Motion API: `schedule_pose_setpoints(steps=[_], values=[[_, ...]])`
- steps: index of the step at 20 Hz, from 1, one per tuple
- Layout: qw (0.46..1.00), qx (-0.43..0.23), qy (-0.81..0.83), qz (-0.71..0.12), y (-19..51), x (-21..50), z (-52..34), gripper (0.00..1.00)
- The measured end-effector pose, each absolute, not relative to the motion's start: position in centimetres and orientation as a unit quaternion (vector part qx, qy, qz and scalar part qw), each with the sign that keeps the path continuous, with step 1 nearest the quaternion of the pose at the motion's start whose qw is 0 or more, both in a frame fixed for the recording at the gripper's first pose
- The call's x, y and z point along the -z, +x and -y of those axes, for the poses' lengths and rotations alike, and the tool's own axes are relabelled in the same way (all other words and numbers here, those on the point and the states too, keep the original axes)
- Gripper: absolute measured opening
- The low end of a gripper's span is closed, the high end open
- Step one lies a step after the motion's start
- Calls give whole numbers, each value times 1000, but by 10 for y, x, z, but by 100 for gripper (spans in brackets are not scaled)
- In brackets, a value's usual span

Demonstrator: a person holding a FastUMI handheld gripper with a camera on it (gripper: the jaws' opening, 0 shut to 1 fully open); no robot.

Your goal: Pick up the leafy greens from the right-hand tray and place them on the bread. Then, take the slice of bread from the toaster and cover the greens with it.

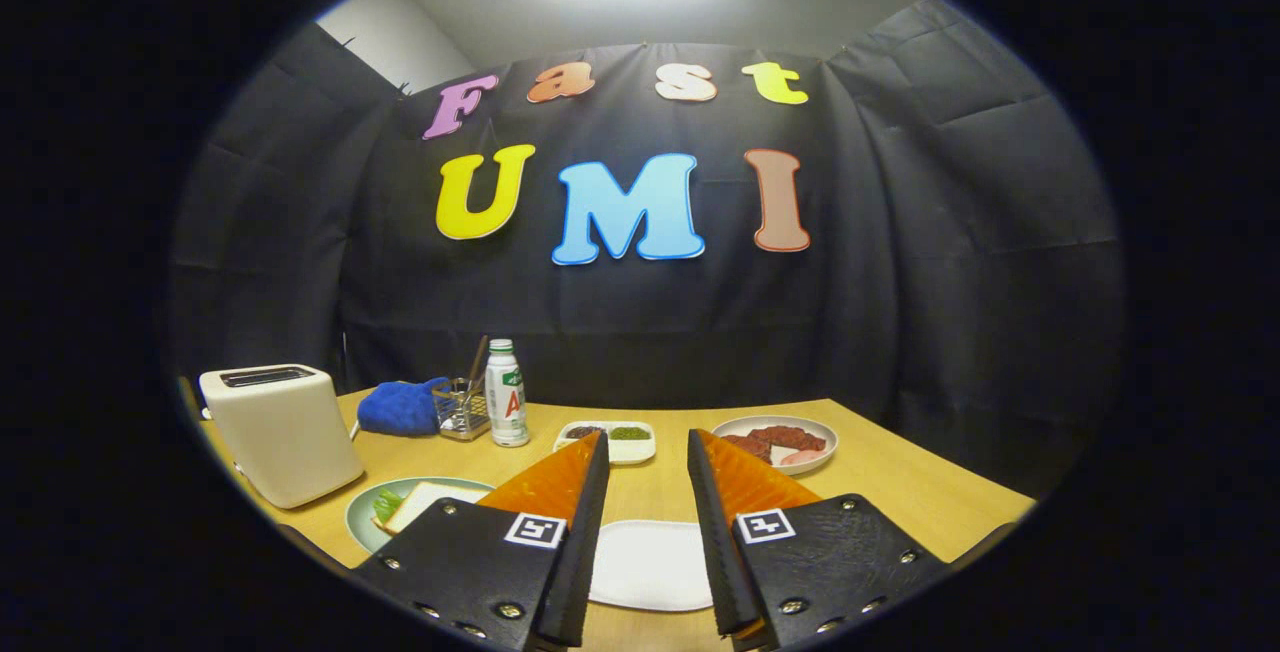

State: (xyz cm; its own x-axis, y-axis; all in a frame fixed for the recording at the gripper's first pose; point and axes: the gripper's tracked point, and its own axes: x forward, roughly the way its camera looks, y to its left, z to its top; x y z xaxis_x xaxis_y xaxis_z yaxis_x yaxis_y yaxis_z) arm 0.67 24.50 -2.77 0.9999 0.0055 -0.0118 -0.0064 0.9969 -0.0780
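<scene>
My gripper [647, 444] hangs open above the wooden table [900, 492], with nothing between its fingers. Left of the left finger a pale green plate [366, 520] holds a slice of bread [425, 504] with leafy greens [388, 505] showing under its left edge. Behind that plate stands a cream toaster [282, 432], its slots facing up; I cannot tell what is inside. A white rectangular tray [650, 562] lies between and below the fingers and looks bare.
Beyond the fingertips sits a small white dish [640, 450] with dark and green portions. A round plate [815, 432] with reddish meat slices is behind the right finger. A white bottle [506, 394], a clear holder [462, 410] and a blue cloth [402, 406] stand at the back.
</scene>
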Motion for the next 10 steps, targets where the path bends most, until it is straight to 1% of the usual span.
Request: schedule_pose_setpoints(steps=[4, 9, 10], values=[[997, 27, -76, 6, 1, 18, -171, 48], [996, 28, -88, 8, -10, 16, -103, 48], [994, 41, -98, 11, -12, 13, -84, 48]])
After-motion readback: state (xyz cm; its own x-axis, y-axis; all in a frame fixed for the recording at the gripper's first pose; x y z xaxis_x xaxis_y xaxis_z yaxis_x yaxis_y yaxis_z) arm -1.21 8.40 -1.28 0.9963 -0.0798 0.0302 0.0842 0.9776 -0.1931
